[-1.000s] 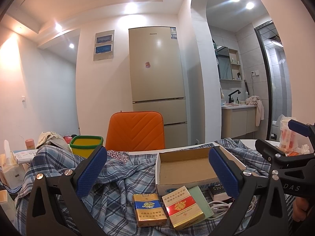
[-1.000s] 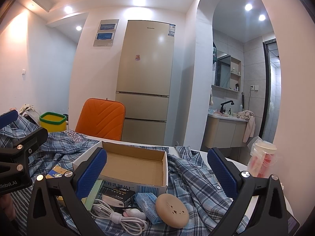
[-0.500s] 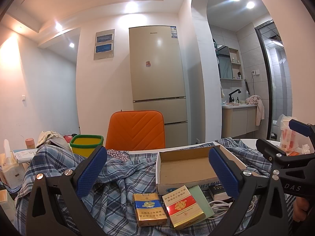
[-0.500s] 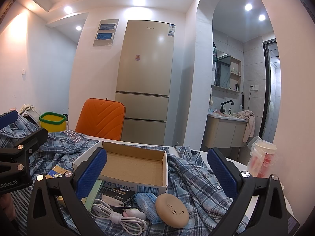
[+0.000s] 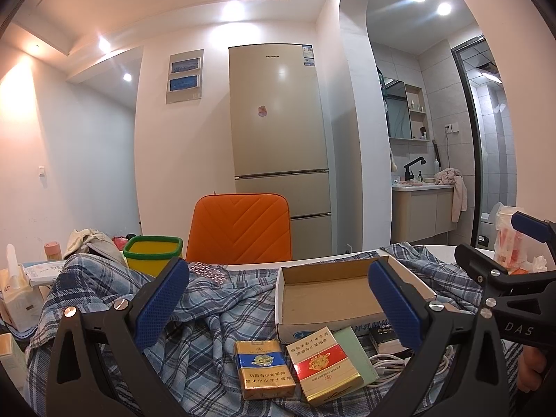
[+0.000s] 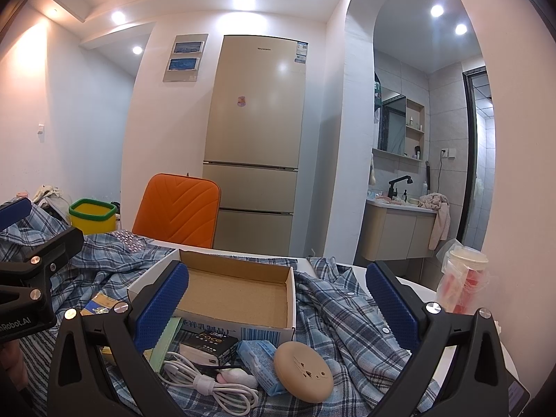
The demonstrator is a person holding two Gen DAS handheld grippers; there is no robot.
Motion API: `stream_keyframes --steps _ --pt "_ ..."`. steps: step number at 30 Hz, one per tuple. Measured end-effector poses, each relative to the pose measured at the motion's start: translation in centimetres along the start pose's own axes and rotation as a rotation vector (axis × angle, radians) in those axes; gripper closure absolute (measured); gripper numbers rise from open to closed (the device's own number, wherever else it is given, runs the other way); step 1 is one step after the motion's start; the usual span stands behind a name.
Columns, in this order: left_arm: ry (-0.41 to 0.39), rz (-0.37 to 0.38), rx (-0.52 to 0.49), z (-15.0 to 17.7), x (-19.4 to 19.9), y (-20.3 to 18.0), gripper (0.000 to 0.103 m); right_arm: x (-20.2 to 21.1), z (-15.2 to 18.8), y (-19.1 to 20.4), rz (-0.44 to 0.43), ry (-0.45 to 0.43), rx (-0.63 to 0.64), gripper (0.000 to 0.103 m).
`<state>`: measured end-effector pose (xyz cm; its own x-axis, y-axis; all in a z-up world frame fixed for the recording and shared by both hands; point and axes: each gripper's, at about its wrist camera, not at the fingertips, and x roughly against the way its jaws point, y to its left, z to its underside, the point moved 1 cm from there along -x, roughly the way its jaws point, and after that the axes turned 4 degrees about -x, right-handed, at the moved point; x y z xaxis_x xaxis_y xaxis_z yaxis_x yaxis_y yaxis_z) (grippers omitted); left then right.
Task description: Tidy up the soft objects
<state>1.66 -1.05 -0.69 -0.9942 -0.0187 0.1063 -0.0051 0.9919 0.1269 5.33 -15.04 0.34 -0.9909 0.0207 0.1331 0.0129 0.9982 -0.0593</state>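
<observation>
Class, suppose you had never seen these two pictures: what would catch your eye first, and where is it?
Probably the orange chair behind the table, before the tall beige fridge. Then the open cardboard box, empty, lying on the rumpled plaid shirt, with two cigarette packs in front of it.

A cardboard box (image 6: 239, 299) sits on a spread shirt (image 6: 347, 312) covering the table. Before it lie a coiled cable (image 6: 215, 387), a tissue pack (image 6: 260, 361) and a round disc (image 6: 303, 371); two cigarette packs (image 5: 264, 368) lie to their left. Behind the table stands a chair (image 5: 239, 229), with a fridge (image 5: 278, 132) behind it.
</observation>
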Motion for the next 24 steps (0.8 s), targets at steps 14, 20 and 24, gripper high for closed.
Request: stream_keyframes --steps 14,20,24 --pt "0.008 0.026 0.035 -0.45 0.02 0.57 0.000 0.00 0.11 0.02 0.002 0.002 -0.003 0.000" --pt "0.025 0.053 0.018 -0.59 -0.14 0.37 0.000 -0.05 0.09 -0.46 0.010 0.002 -0.003 0.000" --pt "0.064 0.081 0.030 -0.61 -0.77 0.59 0.000 -0.01 0.07 -0.52 0.009 -0.019 -0.016 0.000"
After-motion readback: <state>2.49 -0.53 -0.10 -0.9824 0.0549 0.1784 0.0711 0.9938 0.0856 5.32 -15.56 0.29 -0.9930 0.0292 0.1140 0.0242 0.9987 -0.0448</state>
